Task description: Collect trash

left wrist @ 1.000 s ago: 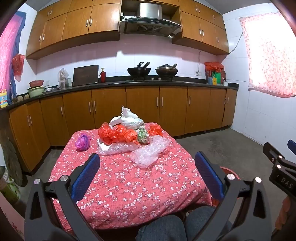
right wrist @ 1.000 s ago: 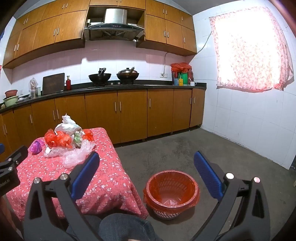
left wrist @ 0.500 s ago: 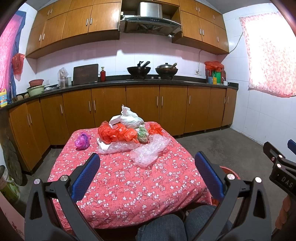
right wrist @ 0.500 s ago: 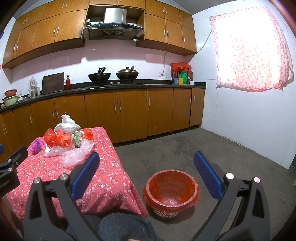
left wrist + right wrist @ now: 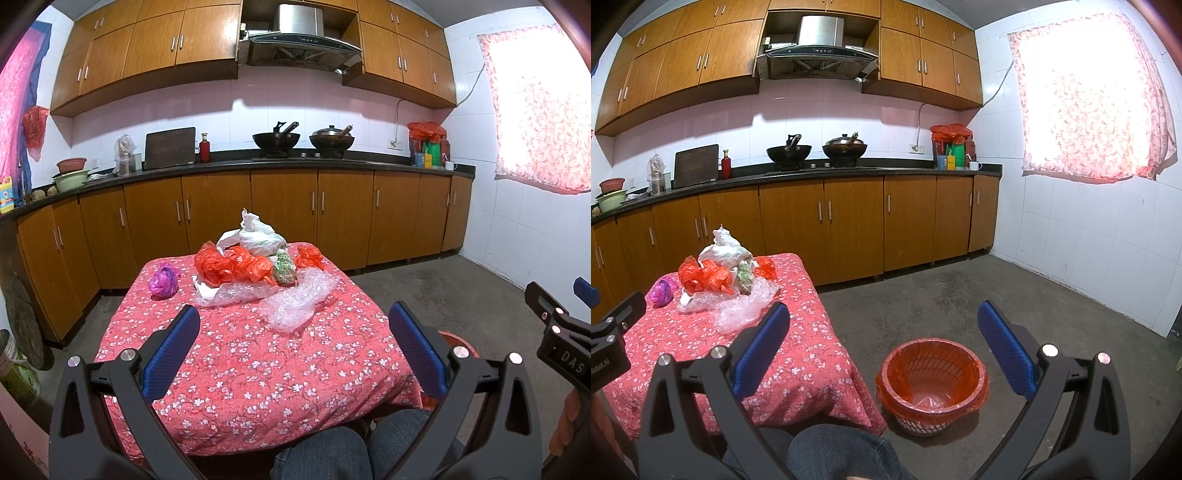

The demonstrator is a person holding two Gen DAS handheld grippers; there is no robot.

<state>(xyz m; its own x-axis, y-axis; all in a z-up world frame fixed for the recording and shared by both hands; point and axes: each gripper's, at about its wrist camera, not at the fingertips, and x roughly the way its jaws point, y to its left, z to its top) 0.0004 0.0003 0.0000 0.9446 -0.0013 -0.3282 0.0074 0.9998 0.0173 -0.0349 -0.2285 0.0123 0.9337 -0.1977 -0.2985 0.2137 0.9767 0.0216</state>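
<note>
Two tools, left tool (image 5: 293,332) and right tool (image 5: 882,332), both spread wide, gripping nothing. Trash pile (image 5: 258,273) sits mid-frame on the far half of the worktop (image 5: 258,369); purple wad (image 5: 162,282) apart at its left. Lined bin (image 5: 932,376) on the floor, lower centre of right view, just beside the worktop's corner. I judge collecting not yet begun. Next: reach forward for the nearest bubble wrap (image 5: 295,304). Near half of cloth bare; open floor around bin.

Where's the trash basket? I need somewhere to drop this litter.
In the right wrist view, the trash basket stands on the floor, just right of the table.
</note>
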